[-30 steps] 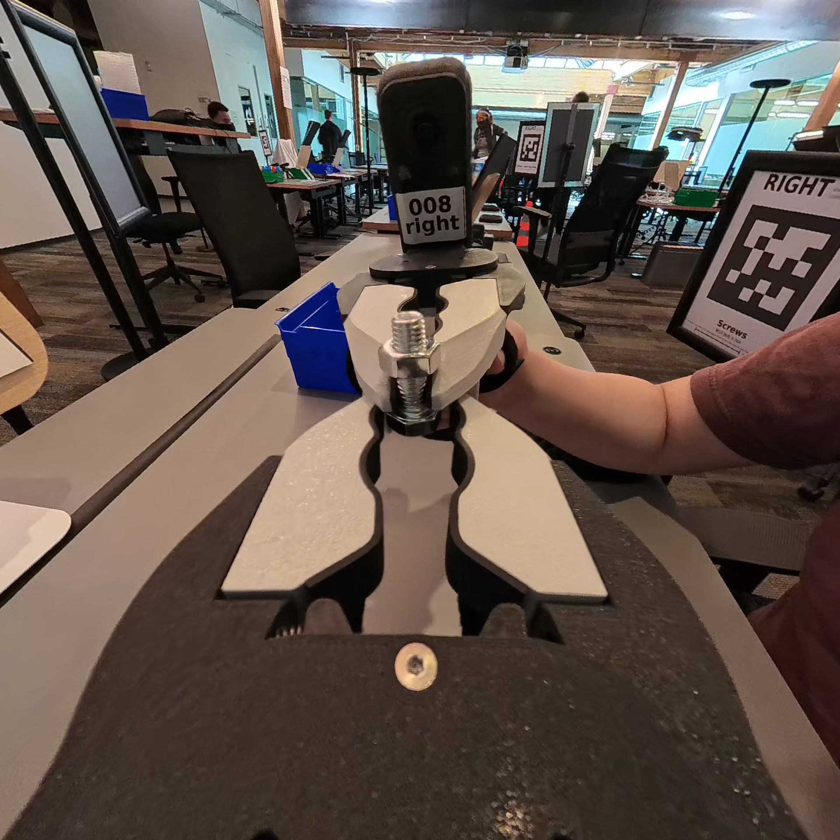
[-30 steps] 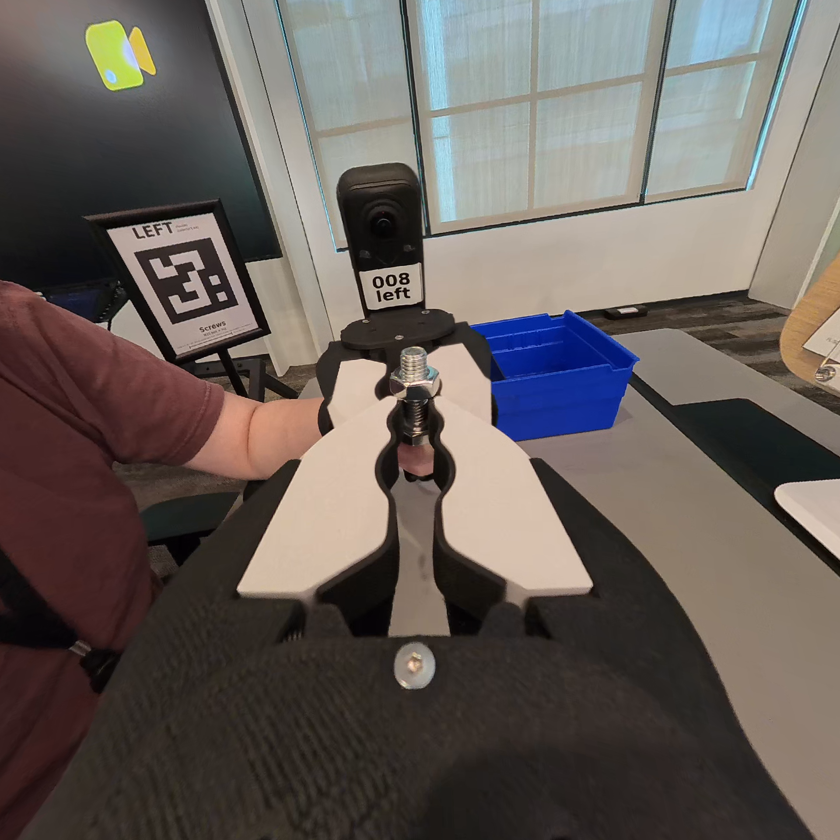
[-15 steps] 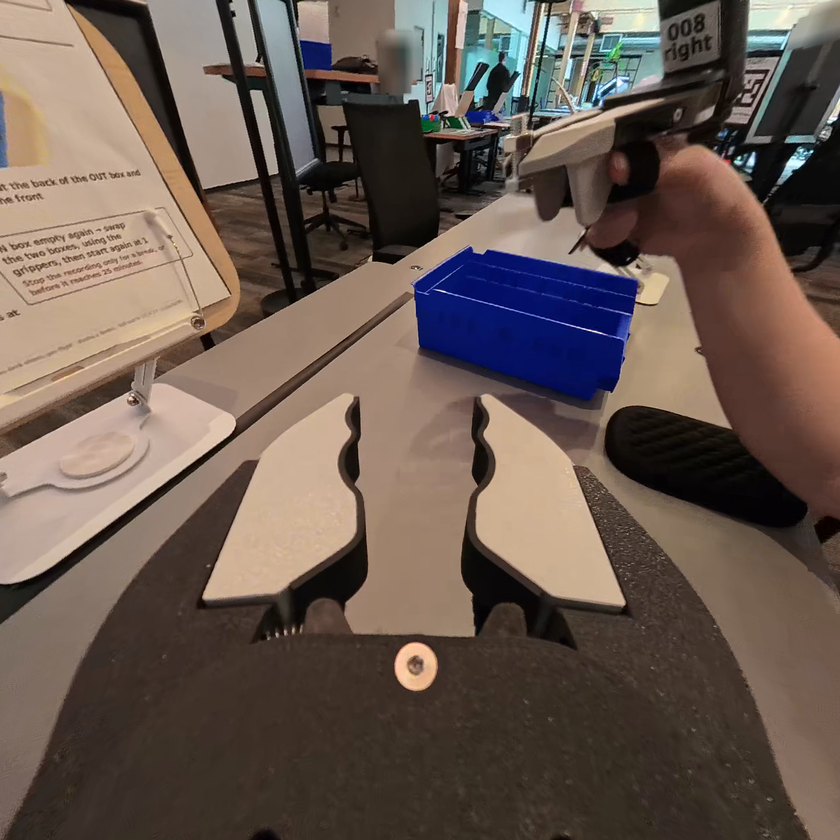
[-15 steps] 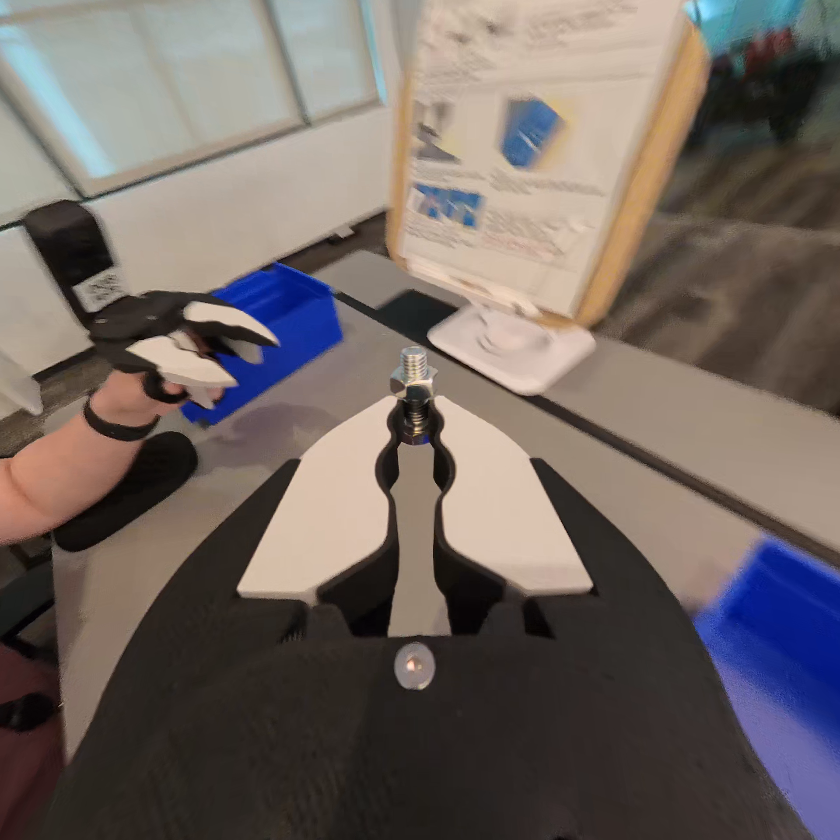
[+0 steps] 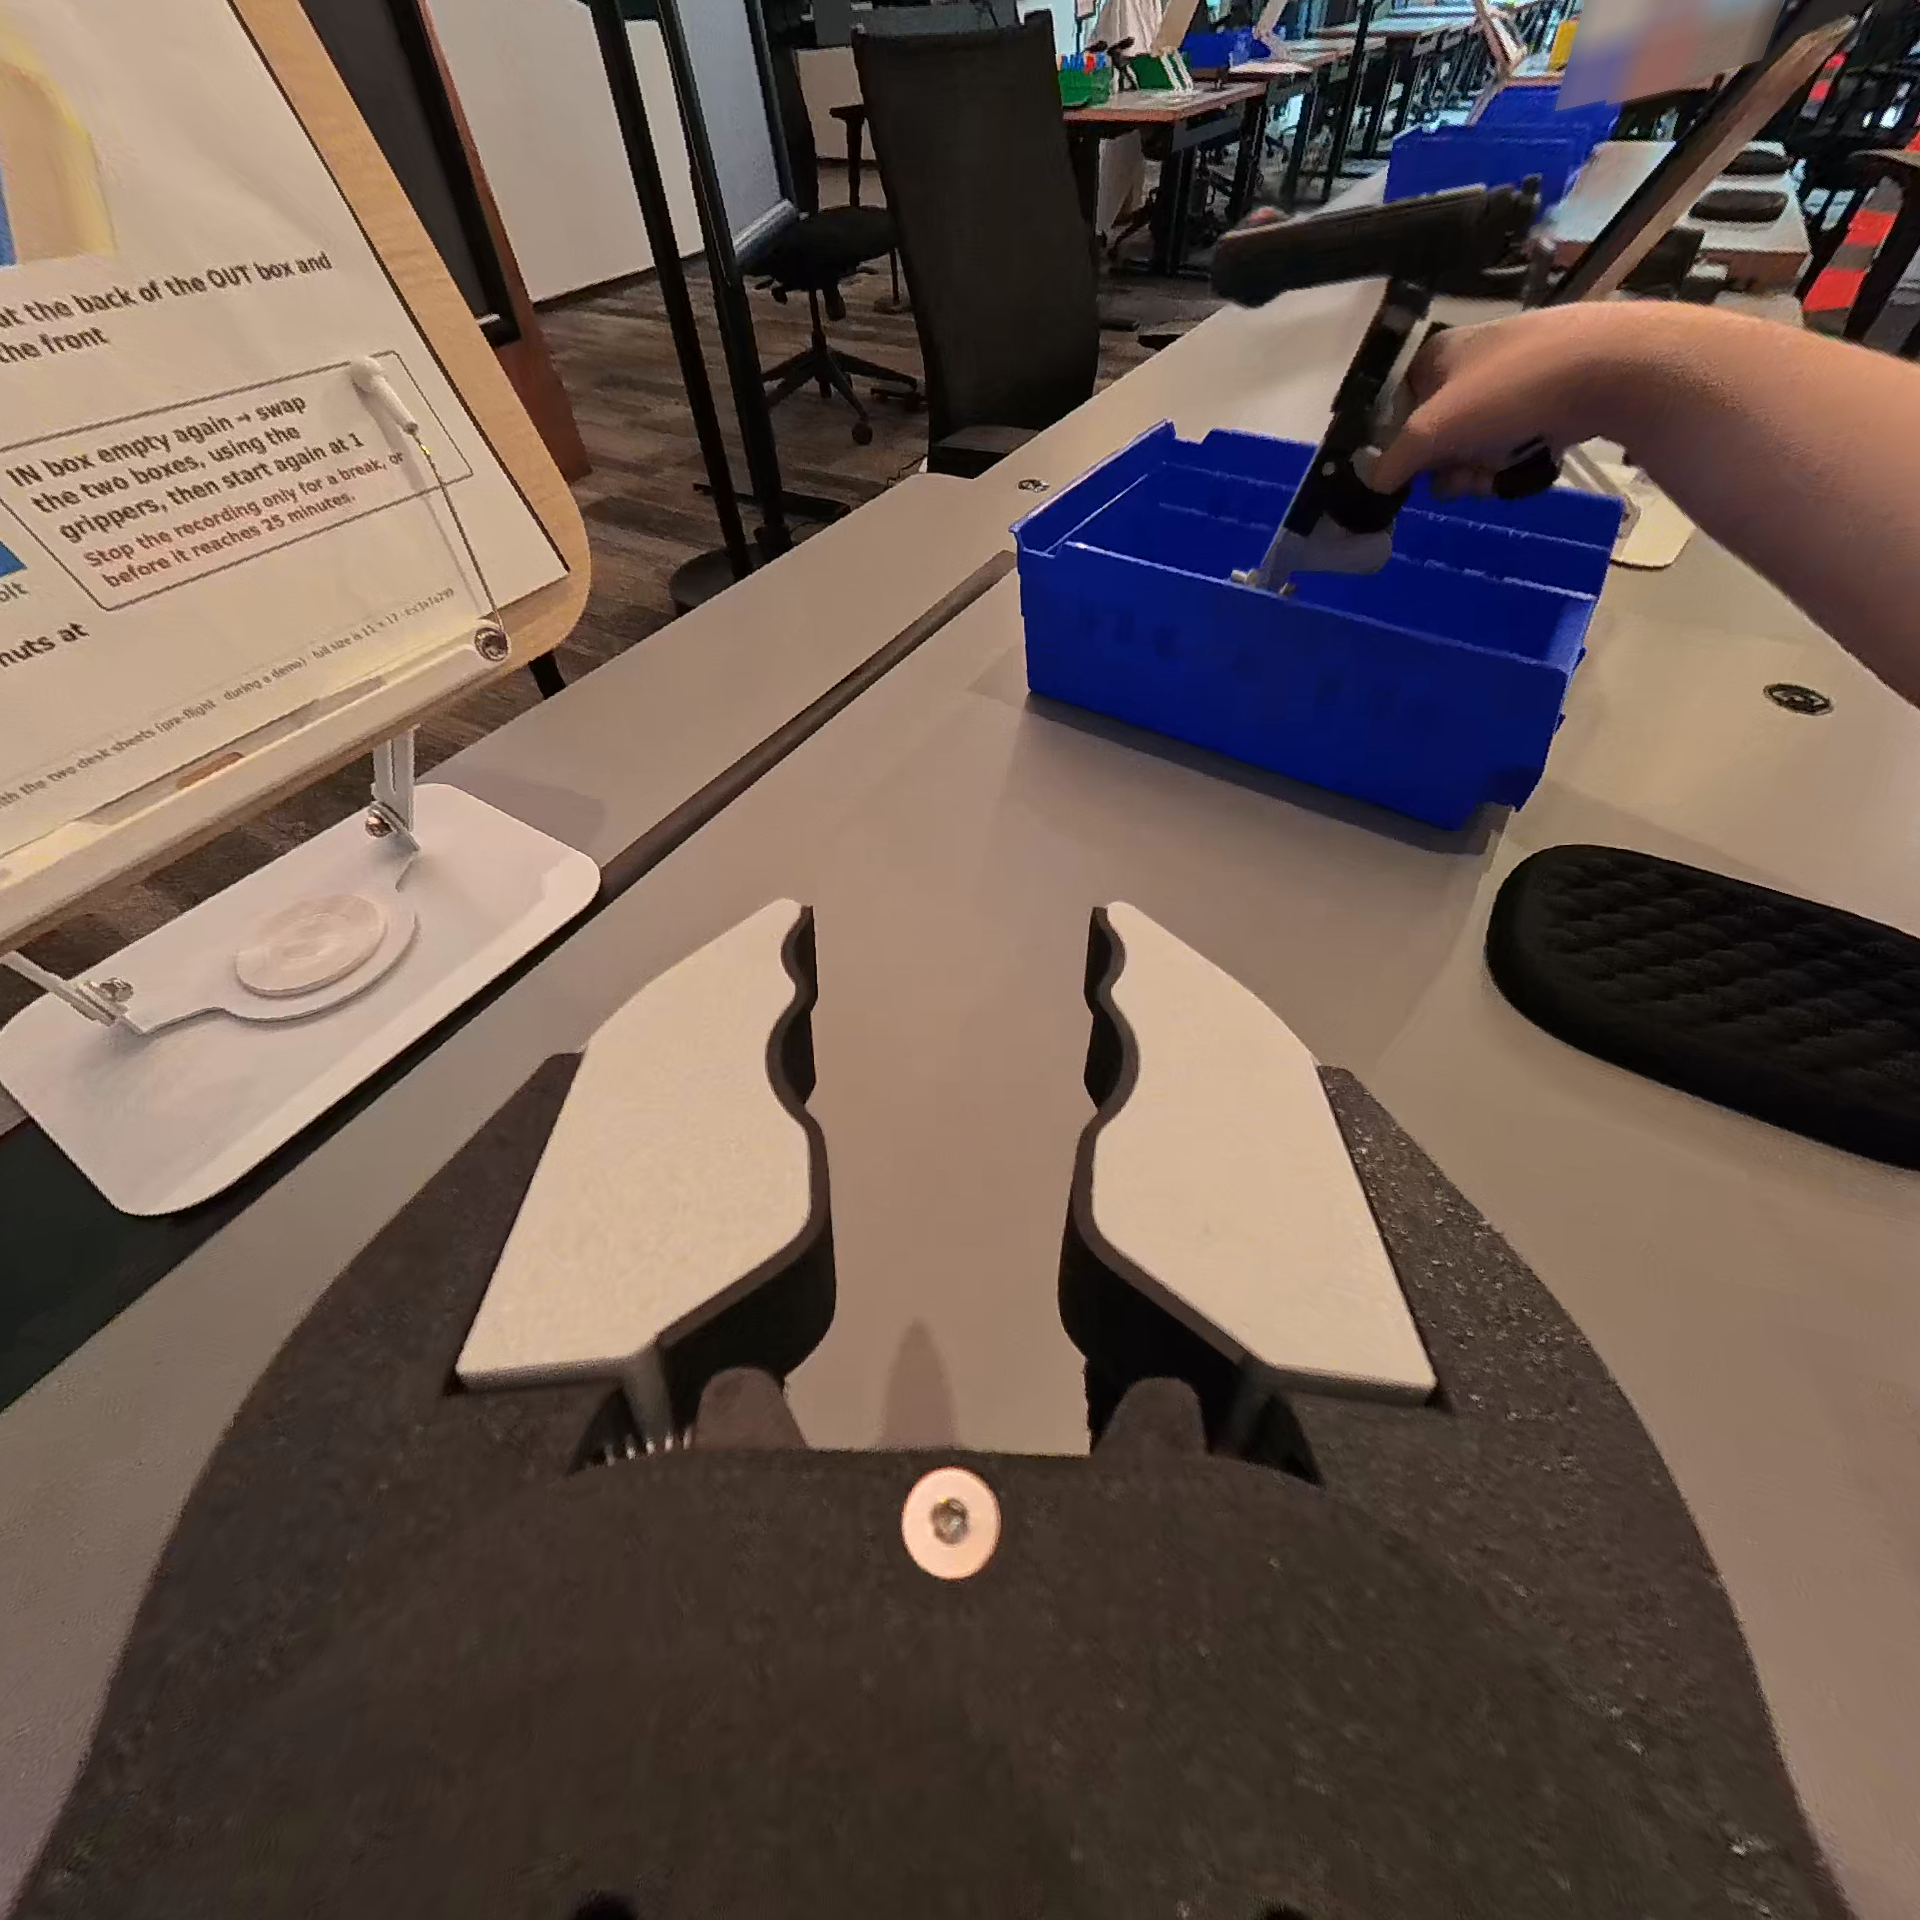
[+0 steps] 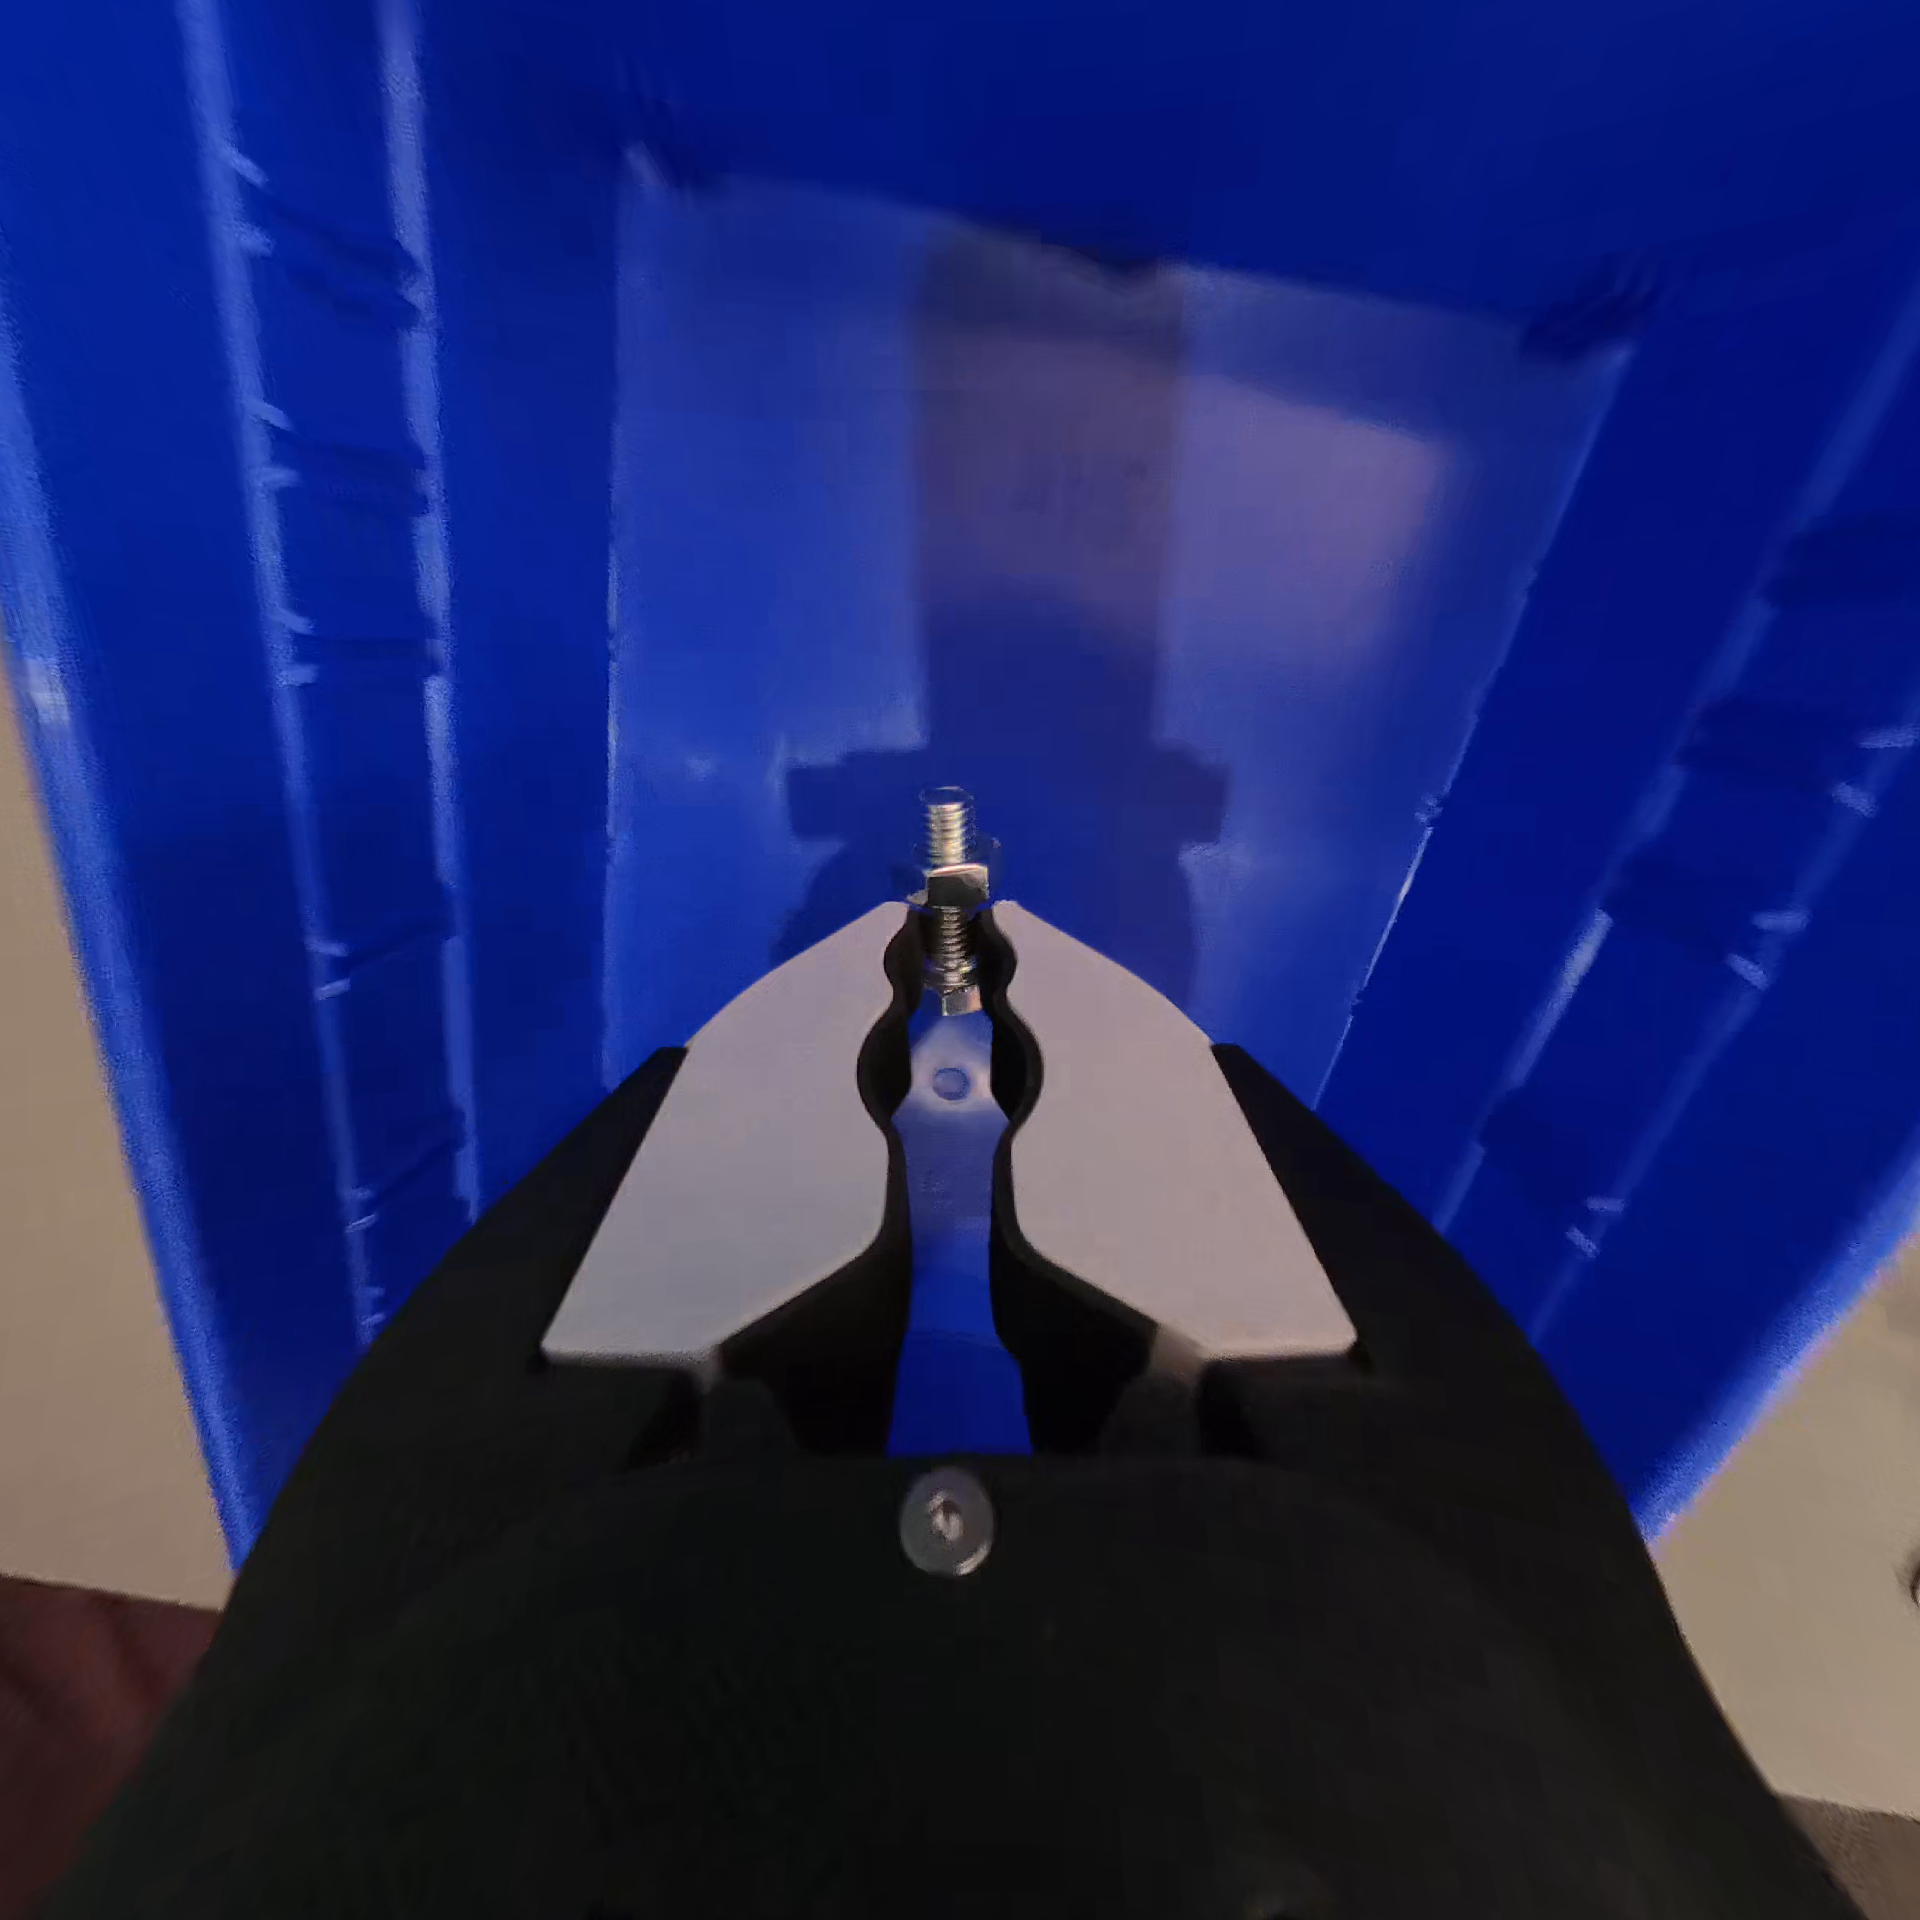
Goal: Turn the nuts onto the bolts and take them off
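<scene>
Grey desk: carries all items.
Blue bin, toward the far right edge: interior bare where visible.
Left gripper, near edge: jaws spread, holding nothing, well apart from the bin.
Right gripper, tips dipped inside the bin: jaws pinching the bolt.
Bolt, long axis in line with the fingers, pointing at the bin floor; likely release next.
Nut: threaded on, just past the fingertips.
</scene>
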Demonstrator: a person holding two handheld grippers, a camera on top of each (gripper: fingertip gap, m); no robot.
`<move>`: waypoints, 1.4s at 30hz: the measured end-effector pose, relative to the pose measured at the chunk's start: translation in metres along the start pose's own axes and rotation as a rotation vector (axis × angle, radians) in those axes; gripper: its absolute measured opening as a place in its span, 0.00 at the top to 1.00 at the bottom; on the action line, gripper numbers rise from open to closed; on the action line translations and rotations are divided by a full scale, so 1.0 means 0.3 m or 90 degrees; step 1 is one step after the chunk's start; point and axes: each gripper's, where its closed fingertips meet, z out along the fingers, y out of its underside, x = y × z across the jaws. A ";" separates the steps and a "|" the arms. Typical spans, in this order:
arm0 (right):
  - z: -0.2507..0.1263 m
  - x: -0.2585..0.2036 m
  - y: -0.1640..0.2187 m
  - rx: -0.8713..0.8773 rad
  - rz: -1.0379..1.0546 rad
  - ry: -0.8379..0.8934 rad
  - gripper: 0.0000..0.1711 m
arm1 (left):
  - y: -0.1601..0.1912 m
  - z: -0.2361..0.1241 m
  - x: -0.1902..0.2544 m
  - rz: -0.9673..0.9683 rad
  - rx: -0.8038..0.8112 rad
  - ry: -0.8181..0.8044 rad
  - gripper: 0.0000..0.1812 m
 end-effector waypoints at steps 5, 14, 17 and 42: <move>0.089 0.015 0.006 -0.062 -0.045 0.014 0.94 | 0.017 0.011 -0.004 0.001 -0.014 0.000 0.73; 0.117 0.027 -0.024 -0.100 -0.058 0.011 0.94 | 0.042 0.016 -0.025 -0.019 -0.033 0.007 0.73; 0.123 -0.006 -0.023 -0.100 -0.039 -0.014 0.94 | 0.054 0.021 -0.038 -0.019 -0.042 -0.003 0.73; -0.195 -0.028 -0.165 0.252 0.029 0.117 0.80 | -0.007 -0.051 -0.115 -0.061 0.006 -0.046 0.67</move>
